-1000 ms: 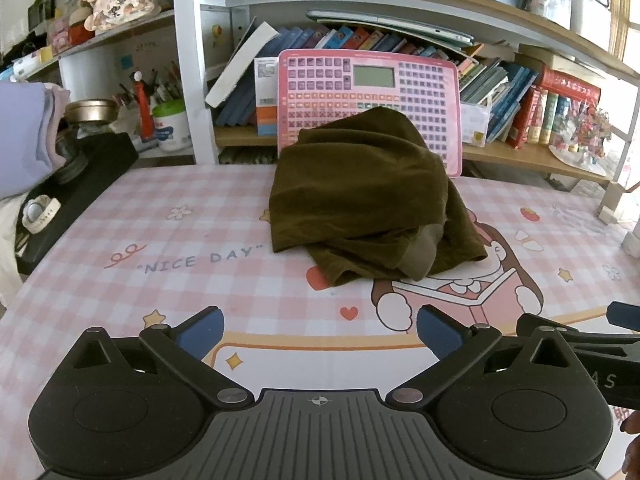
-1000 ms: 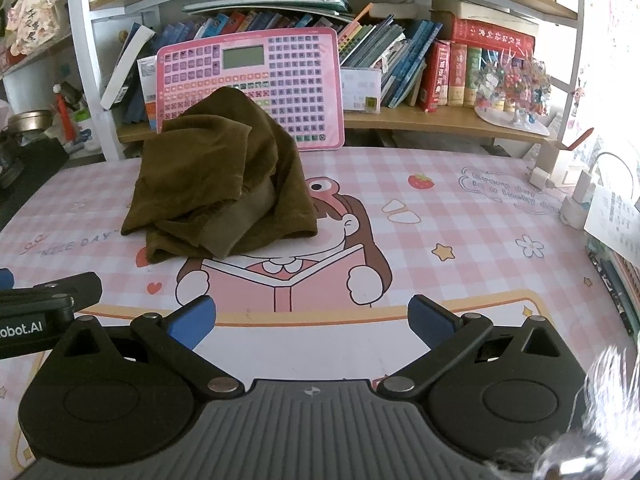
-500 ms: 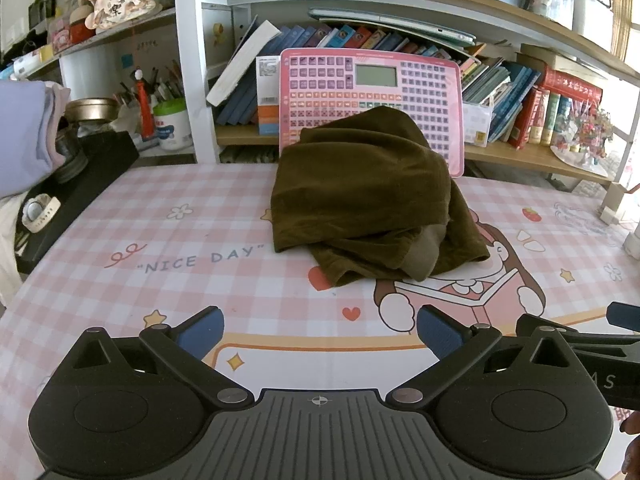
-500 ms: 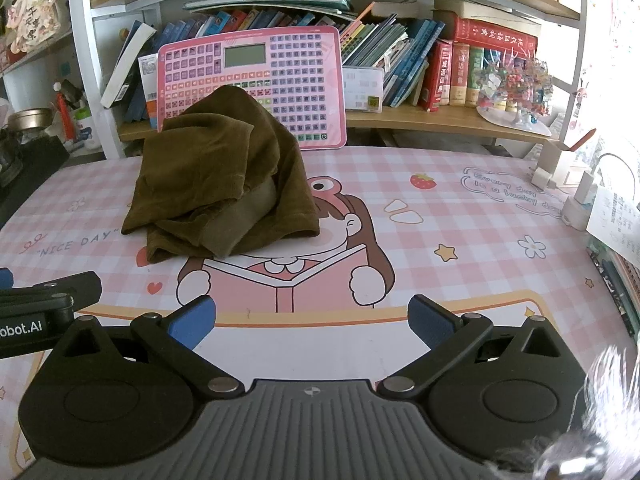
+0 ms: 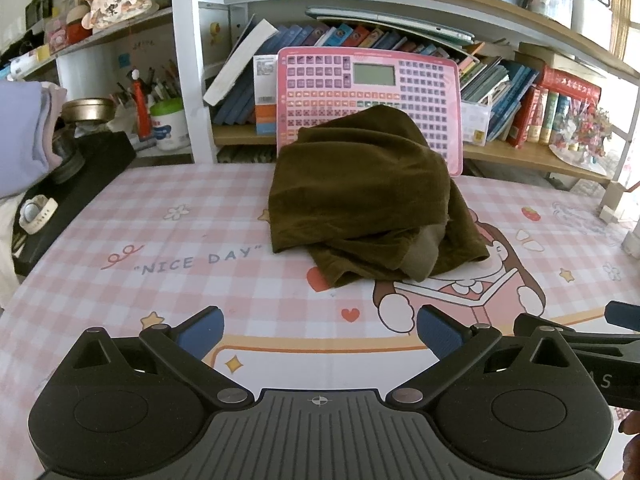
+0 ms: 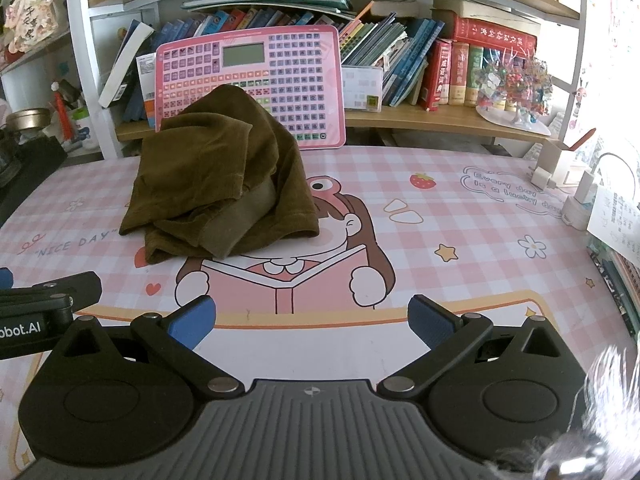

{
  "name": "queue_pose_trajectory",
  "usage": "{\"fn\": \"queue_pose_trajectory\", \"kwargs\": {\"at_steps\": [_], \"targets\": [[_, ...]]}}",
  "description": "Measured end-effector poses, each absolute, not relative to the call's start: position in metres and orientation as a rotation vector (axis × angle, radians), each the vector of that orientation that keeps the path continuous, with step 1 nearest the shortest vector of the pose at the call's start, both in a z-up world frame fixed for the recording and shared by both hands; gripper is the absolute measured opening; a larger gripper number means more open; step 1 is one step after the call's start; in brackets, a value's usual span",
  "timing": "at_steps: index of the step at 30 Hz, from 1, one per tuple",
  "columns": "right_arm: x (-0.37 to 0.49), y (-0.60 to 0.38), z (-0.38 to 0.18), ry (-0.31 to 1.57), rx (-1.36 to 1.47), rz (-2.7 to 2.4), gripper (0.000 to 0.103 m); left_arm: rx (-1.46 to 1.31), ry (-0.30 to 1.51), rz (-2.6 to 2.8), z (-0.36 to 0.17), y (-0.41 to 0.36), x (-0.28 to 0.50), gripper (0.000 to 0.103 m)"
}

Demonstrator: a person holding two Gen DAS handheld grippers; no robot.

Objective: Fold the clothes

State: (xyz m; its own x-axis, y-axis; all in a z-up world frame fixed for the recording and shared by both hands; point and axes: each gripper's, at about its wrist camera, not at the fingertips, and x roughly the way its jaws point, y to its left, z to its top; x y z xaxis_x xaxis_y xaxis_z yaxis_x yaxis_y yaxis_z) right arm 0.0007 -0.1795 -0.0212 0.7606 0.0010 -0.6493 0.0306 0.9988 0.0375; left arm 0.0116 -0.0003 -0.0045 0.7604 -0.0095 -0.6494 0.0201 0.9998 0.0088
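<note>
Cluttered study corner here: a bookshelf (image 6: 400, 52) crammed with books runs along the back, a pink keyboard toy (image 5: 372, 92) leans against it, and the desk is covered by a pink checked mat (image 6: 460, 216) with a cartoon girl reading and "NICE DAY" printed on it.

The garment (image 5: 360, 196) is an olive-brown heap near the back middle of the mat, its top propped against the toy. It sits well apart from both grippers. Looks like corduroy or velour, so soft and floppy, light enough to lift with one pinch, and probably grippy rather than slick. It won't hold any shape by itself, and nothing about it is fragile.

The left gripper (image 5: 320, 332) hovers over the mat's near edge with its jaws spread wide and nothing in them. Same story for the right gripper (image 6: 312, 320), wide apart and empty.

Folding hasn't started yet, judging by the crumpled pile. A paler ribbed band (image 6: 240, 224), maybe a cuff or hem, sticks out at the front, and that's probably the best handle: a doubled edge that won't slip out of the pads. The other gripper would likely want the flat left edge (image 5: 280, 216), so the two can shake it out flat. Which part of the garment is which can't be told from the heap.
</note>
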Motion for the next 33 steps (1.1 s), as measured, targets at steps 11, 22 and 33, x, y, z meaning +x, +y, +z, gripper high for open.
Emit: {"fn": "queue_pose_trajectory", "kwargs": {"at_steps": [11, 22, 33], "targets": [[0.004, -0.18, -0.023, 0.711, 0.043, -0.014, 0.103, 0.017, 0.714, -0.006, -0.007, -0.002, 0.013, 0.103], [0.009, -0.184, -0.027, 0.721, 0.049, 0.002, 0.103, 0.023, 0.73, 0.013, -0.009, -0.005, 0.017, 0.103], [0.011, -0.188, -0.03, 0.719, 0.076, 0.032, 0.103, 0.039, 0.72, 0.054, -0.012, -0.007, 0.019, 0.103]]}}
